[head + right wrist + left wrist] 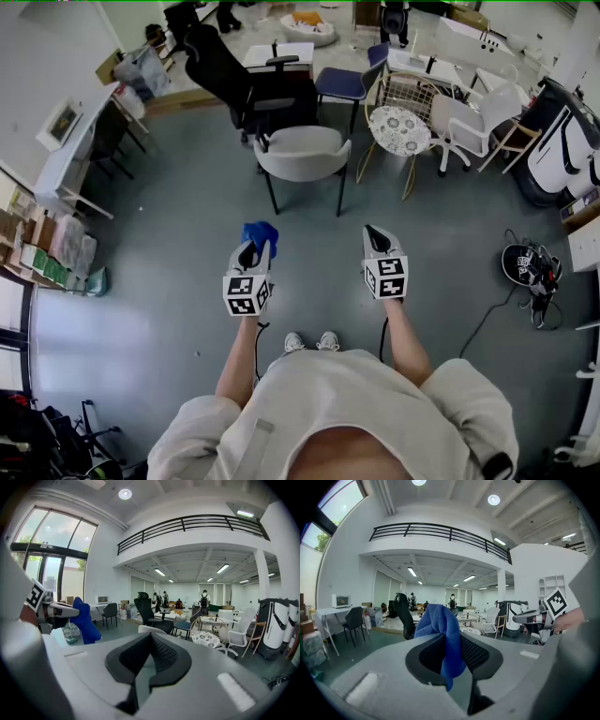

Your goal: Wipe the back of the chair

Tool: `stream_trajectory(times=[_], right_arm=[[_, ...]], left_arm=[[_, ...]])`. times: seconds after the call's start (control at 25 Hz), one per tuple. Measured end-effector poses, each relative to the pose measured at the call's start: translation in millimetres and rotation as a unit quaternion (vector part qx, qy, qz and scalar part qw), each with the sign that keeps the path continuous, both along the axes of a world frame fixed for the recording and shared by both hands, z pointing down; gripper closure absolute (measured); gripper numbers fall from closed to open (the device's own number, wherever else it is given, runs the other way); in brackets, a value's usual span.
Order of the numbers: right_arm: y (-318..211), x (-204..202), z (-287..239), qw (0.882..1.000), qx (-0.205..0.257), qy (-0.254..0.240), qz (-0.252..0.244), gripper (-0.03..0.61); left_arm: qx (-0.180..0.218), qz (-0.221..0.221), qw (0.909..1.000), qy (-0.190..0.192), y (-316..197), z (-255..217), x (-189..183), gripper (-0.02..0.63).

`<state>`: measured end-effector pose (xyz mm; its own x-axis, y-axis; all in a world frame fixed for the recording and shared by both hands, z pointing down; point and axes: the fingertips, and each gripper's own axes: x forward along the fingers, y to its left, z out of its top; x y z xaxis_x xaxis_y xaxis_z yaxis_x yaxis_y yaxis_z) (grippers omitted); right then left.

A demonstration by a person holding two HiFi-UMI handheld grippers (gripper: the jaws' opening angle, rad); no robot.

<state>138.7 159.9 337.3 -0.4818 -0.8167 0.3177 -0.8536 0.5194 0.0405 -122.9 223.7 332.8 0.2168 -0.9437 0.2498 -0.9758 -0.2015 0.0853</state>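
A grey chair [302, 156] with a curved back and thin dark legs stands on the floor ahead of me; its back edge shows pale in the right gripper view [150, 630]. My left gripper [255, 249] is shut on a blue cloth [260, 233], which sticks up from the jaws [442, 634] and also shows as a blue cloth [85, 621] in the right gripper view. My right gripper [375, 237] is shut with nothing in it. Both grippers hang well short of the chair, apart from it.
A black office chair [230, 77], a blue chair [345, 82], a wire chair with a patterned seat [398, 127] and a white chair [469, 122] stand behind the grey one. Desks line the left wall [70, 155]. Cables [527, 267] lie on the floor at right.
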Motion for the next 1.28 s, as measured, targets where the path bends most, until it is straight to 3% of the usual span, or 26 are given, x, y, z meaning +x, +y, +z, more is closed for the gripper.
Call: stream_trajectory(times=[0.52,0.88,1.28], right_arm=[[-7.5,13.4,2.3,1.0,-0.001,-0.021,-0.017,0.577],[-13.1,8.0,16.6,0.999,-0.017,-0.008,-0.031,0.577],[-53.8,-4.0,32.2,0.999,-0.031,0.003,-0.015,0.577]], left_arm=[[0.001,-0.009,1.0,-0.002,-10.2,2.5,19.8,0.525],[-0.009,-0.009,0.9999,0.005,-19.4,17.9,23.0,0.525],[-0.022,0.01,0.9996,0.015,-68.3,36.8,10.7,0.525]])
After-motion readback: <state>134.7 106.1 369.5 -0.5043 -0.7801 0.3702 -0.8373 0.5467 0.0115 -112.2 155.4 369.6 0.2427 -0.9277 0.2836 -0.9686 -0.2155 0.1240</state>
